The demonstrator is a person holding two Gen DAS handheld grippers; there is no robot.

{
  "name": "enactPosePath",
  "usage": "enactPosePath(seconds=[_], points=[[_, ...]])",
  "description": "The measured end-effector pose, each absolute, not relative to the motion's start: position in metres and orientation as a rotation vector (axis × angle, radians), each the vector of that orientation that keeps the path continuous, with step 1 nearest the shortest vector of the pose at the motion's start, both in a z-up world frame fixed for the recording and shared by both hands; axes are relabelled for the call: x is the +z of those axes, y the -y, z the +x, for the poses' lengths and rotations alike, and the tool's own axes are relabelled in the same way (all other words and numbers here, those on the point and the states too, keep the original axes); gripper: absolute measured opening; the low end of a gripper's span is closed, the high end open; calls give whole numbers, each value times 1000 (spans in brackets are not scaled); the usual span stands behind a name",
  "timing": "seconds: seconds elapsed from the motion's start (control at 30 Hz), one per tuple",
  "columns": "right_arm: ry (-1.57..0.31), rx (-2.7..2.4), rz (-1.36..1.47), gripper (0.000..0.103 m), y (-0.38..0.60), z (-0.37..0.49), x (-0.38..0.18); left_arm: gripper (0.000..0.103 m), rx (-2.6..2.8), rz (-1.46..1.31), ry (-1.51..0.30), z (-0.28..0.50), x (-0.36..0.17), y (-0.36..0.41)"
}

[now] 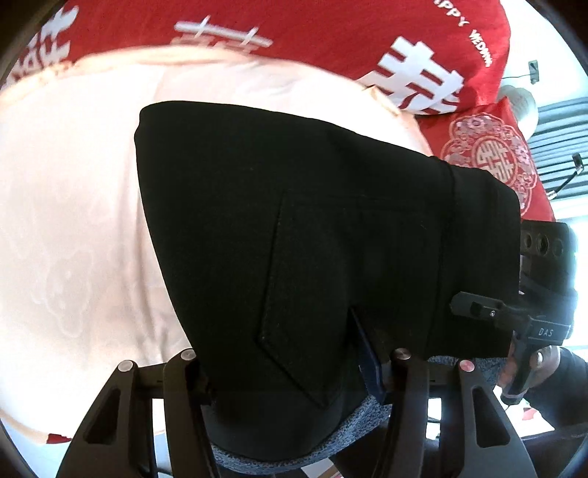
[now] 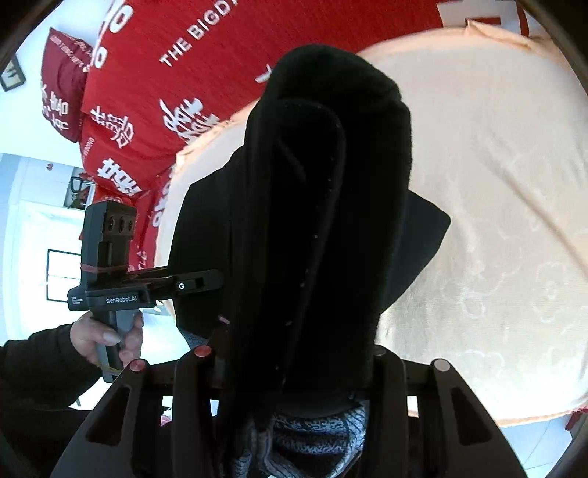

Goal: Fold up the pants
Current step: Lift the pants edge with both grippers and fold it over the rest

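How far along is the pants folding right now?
Done: the black pants are already doubled into stacked layers, seen edge-on from the right wrist. In hand: left gripper and right gripper both clamp them above the cream bedspread. Left: laying them down.

Both tools' fingertips buried in the black pants [image 1: 312, 239]; red quilt [image 1: 294, 29] lettering motion-blurred, edge-cropped.

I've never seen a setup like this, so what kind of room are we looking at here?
Most likely a home bedroom. Black pants are held over a cream bedspread, next to a red wedding quilt printed with white characters and a matching red pillow.
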State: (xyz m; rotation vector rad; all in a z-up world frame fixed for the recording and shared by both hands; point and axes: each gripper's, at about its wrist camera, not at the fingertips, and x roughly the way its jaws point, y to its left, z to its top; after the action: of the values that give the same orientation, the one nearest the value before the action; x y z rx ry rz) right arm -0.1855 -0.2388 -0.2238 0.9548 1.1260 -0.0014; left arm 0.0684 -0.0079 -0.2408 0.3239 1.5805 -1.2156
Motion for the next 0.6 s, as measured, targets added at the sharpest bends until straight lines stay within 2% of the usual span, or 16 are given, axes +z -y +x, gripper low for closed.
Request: enactPosePath(seconds=[0.33,0.6], points=[[-1133,-24,874,46,321,-201,-175,59,-1252,318,-1565,20,-218,101],[-1152,-32,925,47,419,-200,-198,59,-1171,348,-1555,7,-244,189]])
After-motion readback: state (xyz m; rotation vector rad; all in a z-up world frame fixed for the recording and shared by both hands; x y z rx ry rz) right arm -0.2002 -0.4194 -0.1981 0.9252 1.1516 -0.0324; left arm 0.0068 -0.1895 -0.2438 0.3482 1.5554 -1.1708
